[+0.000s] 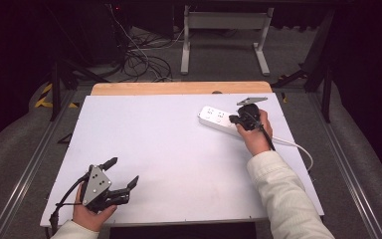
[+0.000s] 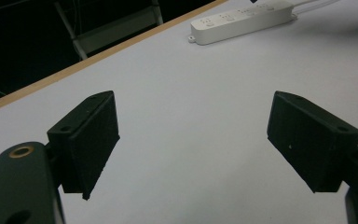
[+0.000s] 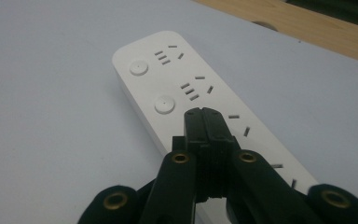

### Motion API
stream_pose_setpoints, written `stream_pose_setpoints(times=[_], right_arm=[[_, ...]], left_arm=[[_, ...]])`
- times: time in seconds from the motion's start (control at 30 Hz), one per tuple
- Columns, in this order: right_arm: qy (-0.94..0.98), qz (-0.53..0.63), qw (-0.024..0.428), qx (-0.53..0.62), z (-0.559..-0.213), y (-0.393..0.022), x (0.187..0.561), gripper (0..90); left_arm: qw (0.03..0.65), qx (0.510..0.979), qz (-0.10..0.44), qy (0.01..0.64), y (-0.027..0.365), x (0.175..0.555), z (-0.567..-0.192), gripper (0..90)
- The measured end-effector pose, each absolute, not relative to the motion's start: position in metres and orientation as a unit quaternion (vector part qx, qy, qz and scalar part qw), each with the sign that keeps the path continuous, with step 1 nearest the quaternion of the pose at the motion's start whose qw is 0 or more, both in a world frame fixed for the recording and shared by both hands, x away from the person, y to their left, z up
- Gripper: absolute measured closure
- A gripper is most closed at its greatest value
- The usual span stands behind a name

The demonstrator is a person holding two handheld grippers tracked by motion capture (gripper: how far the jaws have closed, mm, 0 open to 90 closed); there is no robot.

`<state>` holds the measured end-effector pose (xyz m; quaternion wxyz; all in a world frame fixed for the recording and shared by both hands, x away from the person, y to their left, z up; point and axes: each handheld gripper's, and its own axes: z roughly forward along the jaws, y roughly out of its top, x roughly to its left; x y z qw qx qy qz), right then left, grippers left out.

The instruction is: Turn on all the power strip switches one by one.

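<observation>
1. High view: a white power strip (image 1: 220, 119) lies at the far right of the white table board (image 1: 169, 164), its cable (image 1: 298, 147) running off to the right edge.
2. Right gripper (image 1: 235, 119) sits over the strip's near portion, jaws clenched together with nothing between them. In the right gripper view the closed tips (image 3: 204, 114) hover just beside a round switch button (image 3: 164, 104); judged, the closed jaws serve as a single poking point for pressing a button.
3. Left gripper (image 1: 123, 172) rests at the near left corner, well apart from the strip, jaws released wide and empty; it appears idle.
4. Markings: no brand, label or legible writing can be read on the strip.
</observation>
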<state>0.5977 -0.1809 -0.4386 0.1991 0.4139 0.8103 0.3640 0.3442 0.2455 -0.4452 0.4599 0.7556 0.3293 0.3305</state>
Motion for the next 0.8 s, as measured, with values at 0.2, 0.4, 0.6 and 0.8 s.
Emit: stream_pose_setpoints(times=[0.2, 0.4, 0.6, 0.8], right_arm=[[0.810, 0.362, 0.194, 0.420, -0.446, -0.178, 0.603, 90.0], [0.810, 0.358, 0.195, 0.421, -0.449, -0.179, 0.604, 90.0], [0.811, 0.357, 0.197, 0.420, -0.450, -0.177, 0.605, 90.0], [0.814, 0.350, 0.194, 0.422, -0.453, -0.177, 0.606, 90.0]], left_arm=[[0.460, 0.756, 0.330, 0.329, 0.245, 0.344, -0.445, 16.9], [0.460, 0.756, 0.331, 0.328, 0.245, 0.344, -0.445, 16.9], [0.458, 0.757, 0.333, 0.326, 0.245, 0.344, -0.445, 16.9], [0.458, 0.757, 0.333, 0.325, 0.246, 0.344, -0.445, 16.8]])
